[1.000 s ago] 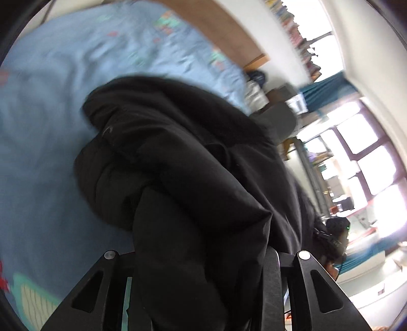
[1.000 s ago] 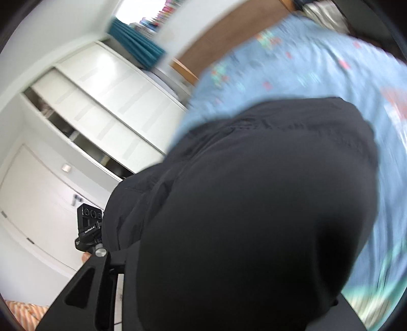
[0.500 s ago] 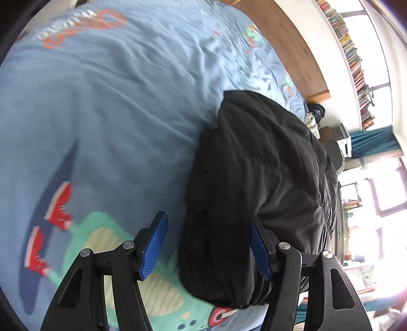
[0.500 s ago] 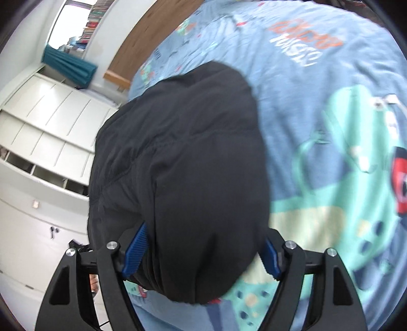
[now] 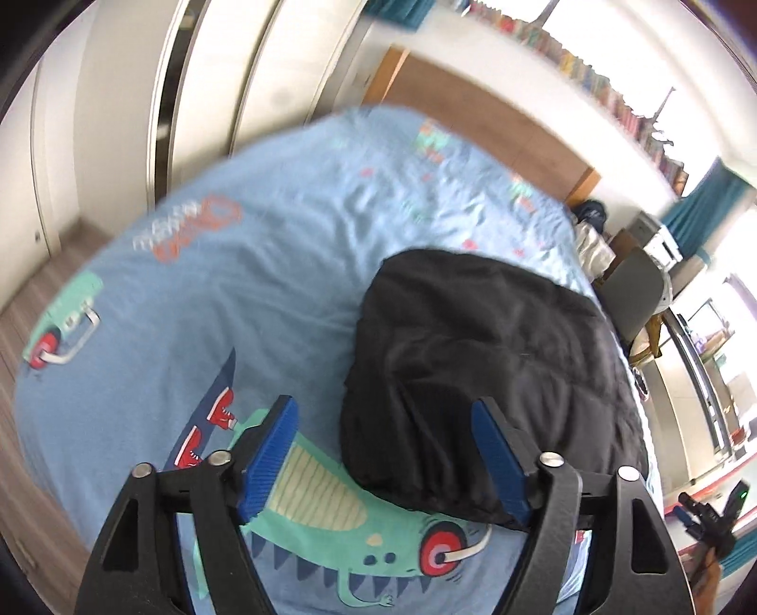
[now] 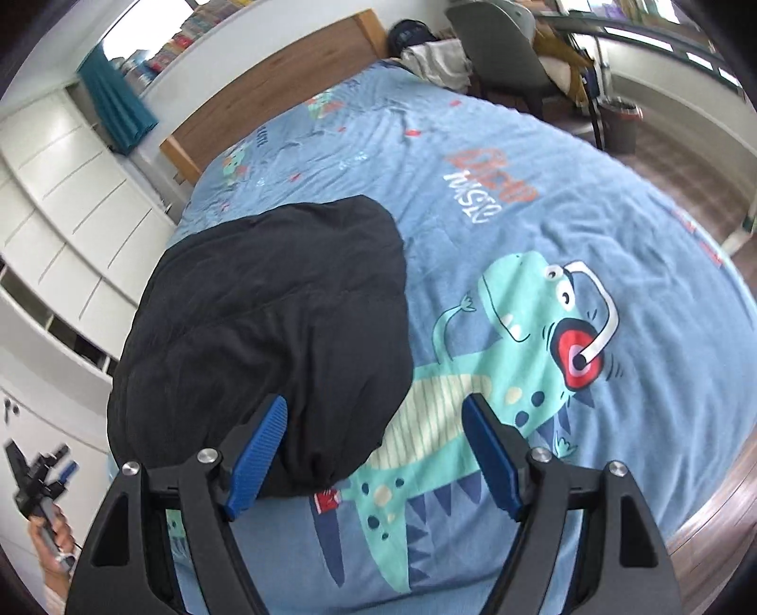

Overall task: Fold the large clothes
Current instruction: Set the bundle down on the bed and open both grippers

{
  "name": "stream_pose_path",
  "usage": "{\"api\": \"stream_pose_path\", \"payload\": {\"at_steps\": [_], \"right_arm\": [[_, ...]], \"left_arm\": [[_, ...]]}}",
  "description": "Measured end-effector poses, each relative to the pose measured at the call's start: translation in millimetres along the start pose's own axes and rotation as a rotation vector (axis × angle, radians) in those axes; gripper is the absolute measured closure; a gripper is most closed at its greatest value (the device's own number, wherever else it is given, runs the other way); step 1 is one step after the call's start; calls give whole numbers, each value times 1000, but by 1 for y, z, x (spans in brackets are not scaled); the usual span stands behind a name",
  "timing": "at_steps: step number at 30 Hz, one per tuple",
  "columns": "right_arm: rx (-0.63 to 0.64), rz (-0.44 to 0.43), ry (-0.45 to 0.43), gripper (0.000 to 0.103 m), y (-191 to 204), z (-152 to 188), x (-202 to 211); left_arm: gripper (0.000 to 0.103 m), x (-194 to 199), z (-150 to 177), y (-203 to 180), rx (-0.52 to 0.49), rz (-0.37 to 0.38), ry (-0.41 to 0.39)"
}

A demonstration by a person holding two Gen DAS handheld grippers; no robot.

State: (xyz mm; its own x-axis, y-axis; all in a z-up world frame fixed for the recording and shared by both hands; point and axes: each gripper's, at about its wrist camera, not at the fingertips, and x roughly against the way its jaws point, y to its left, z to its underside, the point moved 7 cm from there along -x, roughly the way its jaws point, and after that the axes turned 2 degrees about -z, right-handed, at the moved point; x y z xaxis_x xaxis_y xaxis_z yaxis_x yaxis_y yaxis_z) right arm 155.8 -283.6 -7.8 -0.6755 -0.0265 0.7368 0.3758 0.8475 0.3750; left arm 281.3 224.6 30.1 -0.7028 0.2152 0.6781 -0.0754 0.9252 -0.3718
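Observation:
A black padded jacket (image 5: 482, 359) lies folded into a compact bundle on the blue dinosaur bedspread (image 5: 227, 303). It also shows in the right wrist view (image 6: 269, 321). My left gripper (image 5: 385, 454) is open and empty, raised above the bundle's near left edge. My right gripper (image 6: 378, 449) is open and empty, raised above the bundle's near right edge. Neither gripper touches the jacket. The other gripper shows at the far right of the left wrist view (image 5: 709, 515) and at the far left of the right wrist view (image 6: 33, 478).
A wooden headboard (image 6: 265, 99) stands at the far end of the bed. White wardrobes (image 6: 57, 198) line one side. A grey chair (image 6: 501, 42) with clothes stands on the other side, near a small bin (image 6: 620, 123). Wood floor (image 6: 700, 515) surrounds the bed.
Both grippers opened and let go of the jacket, which dropped onto the bed as a folded bundle. Both grippers then pulled back and up from it.

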Motion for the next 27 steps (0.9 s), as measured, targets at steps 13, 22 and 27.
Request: {"api": "stream_pose_path", "payload": {"at_steps": [13,22,27], "right_arm": [[268,57,-112,27,123,88,75],[331,90,-181,27,151,124,115],[341,123,-209,19,152,134,126]], "left_arm": [[16,65,83,-63,-243,-140,-74],[9,99,101,-98,-312,-219,-139],[1,107,107,-119,-364,-233,-172]]}}
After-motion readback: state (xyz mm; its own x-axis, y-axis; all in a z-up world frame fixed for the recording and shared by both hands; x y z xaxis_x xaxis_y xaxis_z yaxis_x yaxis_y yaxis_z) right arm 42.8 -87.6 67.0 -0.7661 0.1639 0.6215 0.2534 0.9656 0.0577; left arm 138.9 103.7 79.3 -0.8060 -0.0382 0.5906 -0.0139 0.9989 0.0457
